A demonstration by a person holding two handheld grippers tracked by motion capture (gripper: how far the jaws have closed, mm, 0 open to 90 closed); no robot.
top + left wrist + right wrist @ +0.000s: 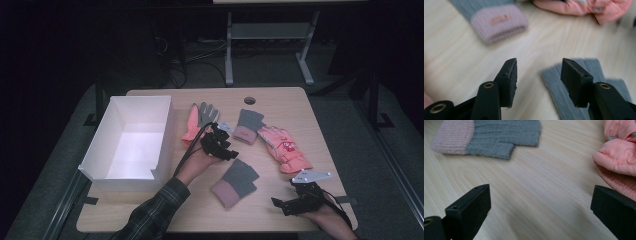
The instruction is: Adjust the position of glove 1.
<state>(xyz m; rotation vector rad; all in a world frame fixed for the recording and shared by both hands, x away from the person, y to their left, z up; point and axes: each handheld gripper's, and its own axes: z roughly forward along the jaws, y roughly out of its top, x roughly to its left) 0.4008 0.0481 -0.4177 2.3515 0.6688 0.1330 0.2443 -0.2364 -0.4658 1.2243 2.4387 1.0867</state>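
Several gloves lie on the wooden table. A grey knit mitten with a pink cuff rests near the front middle, and its twin lies farther back. A padded pink ski glove is to the right, and a pink-and-grey fingered glove sits beside the box. My left gripper hovers between the two mittens, open and empty, with the near mitten's grey part under its right jaw. My right gripper rests at the front right, jaws wide open, with bare table between them.
An empty white box stands at the table's left side. In the right gripper view the near mitten lies ahead to the left and the ski glove to the right. A cable hole is near the back edge.
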